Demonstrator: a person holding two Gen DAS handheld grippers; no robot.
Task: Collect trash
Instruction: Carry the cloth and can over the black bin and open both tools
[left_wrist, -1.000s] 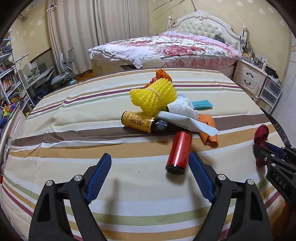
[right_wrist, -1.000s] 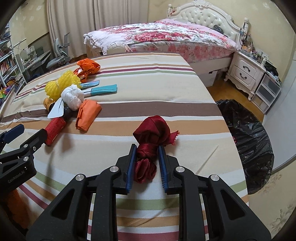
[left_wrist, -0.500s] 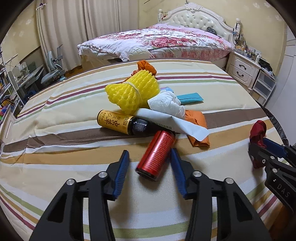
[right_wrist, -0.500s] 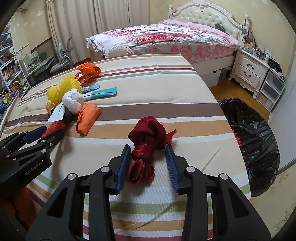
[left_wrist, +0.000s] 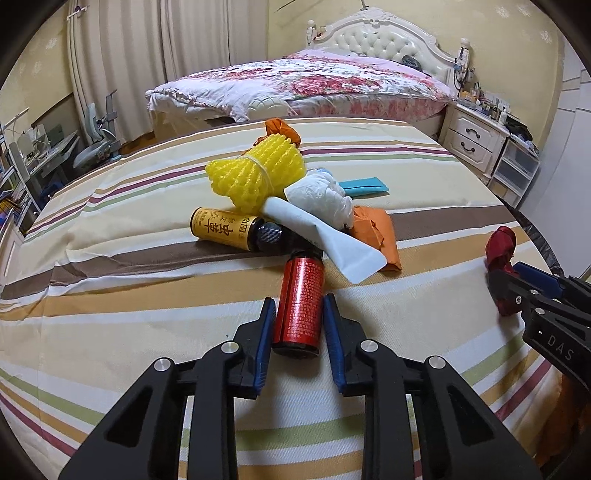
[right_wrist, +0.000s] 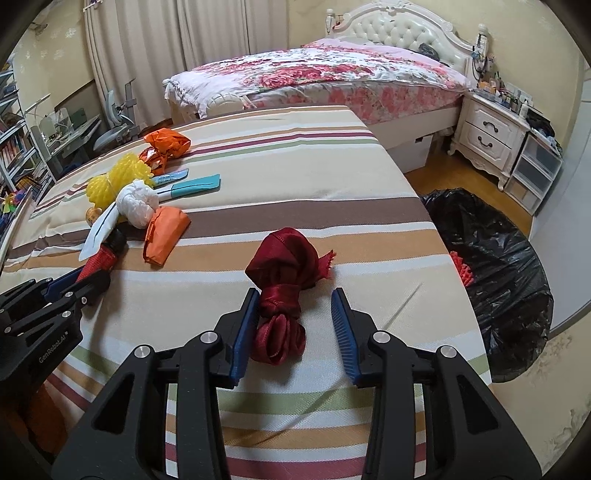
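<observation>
On striped surface (right_wrist: 295, 155), near edge, both grippers angled down.

Left gripper (left_wrist: 297, 306): went from wide to narrow within the last second; closing now around red can (left_wrist: 301, 295). Fingers (left_wrist: 264, 339) look flush against both sides of the can's near end. Can lying flat, pointing away toward the pile. Judged: pick-up of the can under way, lift not yet begun.

Right gripper (right_wrist: 295, 295): was pinched tight on red cloth bundle (right_wrist: 282, 266) a second ago; now parted, moderately wide. Left pad just beside or touching the bundle, right pad clearly apart. Bundle resting on the surface, not held. Judged: grasp given up or being reset, so no progress on that item yet.

Around: black trash bag (right_wrist: 498, 266) on the floor past the surface's right edge, something red already inside.

Uncollected: yellow foam net (left_wrist: 255, 177), yellow-label bottle (left_wrist: 225, 225), white tissue wad (left_wrist: 325, 197), orange bag (left_wrist: 376, 236), teal packets behind.

In the way: can's far end against the bottle cap, white paper strip (left_wrist: 332, 240) just beside it. Could drag either on lifting.
</observation>
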